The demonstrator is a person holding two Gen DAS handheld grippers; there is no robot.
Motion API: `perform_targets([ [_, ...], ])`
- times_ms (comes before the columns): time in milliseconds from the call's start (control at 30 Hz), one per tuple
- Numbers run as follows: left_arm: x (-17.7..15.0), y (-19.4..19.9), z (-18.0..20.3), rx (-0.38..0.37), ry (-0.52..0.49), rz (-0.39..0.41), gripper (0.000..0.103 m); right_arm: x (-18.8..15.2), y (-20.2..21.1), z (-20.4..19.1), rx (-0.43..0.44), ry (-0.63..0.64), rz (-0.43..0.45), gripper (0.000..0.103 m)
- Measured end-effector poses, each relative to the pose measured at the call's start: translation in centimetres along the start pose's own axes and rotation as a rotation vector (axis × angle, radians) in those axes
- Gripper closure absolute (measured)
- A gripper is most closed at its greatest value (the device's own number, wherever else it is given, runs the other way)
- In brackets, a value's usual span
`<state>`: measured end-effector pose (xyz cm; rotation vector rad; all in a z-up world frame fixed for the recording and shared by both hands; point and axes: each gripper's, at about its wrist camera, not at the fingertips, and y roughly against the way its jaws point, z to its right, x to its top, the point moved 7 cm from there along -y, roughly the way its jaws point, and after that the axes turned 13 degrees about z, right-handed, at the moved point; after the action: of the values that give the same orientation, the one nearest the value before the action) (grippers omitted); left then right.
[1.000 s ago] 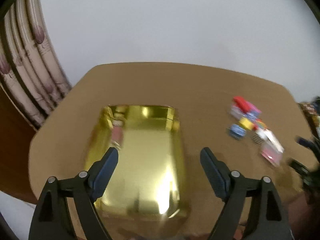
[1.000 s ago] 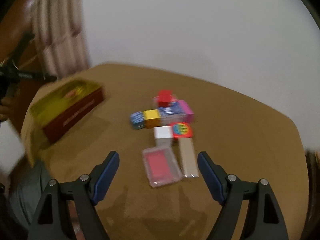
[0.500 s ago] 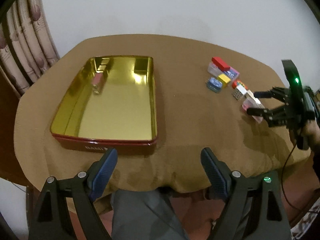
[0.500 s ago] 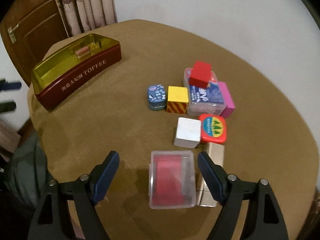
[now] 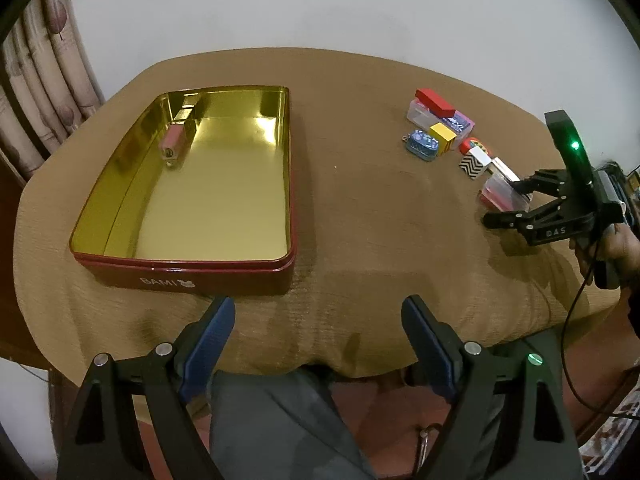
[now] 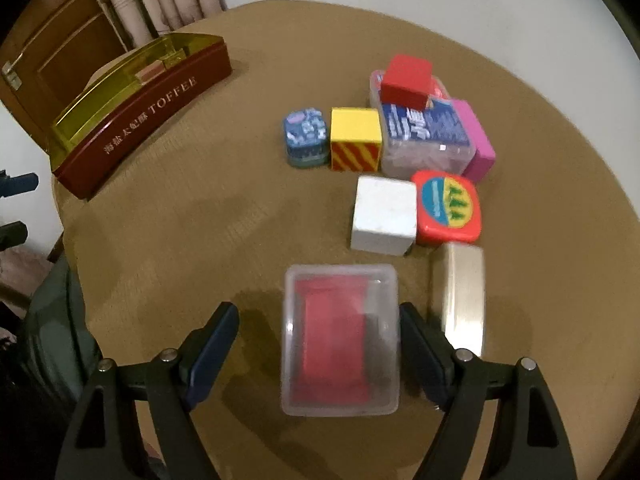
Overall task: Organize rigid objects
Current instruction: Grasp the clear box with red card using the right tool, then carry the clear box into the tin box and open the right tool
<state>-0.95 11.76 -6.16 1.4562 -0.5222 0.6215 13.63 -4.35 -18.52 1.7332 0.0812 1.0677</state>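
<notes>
Right tool (image 6: 318, 350): jaws spread, straddling clear plastic case with red insert (image 6: 341, 340), bottom centre of frame, right pad touching its edge.
Left tool (image 5: 318, 346): spread, empty, low over brown-clothed tabletop (image 5: 360, 216).
Gold-lined red tin (image 5: 192, 268): left of frame.

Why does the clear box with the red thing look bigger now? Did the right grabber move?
Yes. The right gripper moved forward over the table, toward the clear box.

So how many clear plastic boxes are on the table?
2. One with a red insert lies between the open fingers of the right gripper. The other sits farther back, under the red block.
</notes>
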Motion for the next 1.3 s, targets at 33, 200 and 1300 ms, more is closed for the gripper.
perform_targets([
  [33,0.0,0.0,0.0,0.007,-0.004,0.003,0.021,0.0,0.2,0.3,-0.020,0.002,0.006,0.043],
  [200,0.0,0.5,0.0,0.026,-0.012,0.025,0.021,0.0,1.1,1.7,-0.029,-0.139,0.042,0.049],
  [1300,-4.1,6.7,-11.5,0.213,0.167,0.147,0.016,22.6,-11.5,-18.5,0.100,-0.397,0.010,0.049],
])
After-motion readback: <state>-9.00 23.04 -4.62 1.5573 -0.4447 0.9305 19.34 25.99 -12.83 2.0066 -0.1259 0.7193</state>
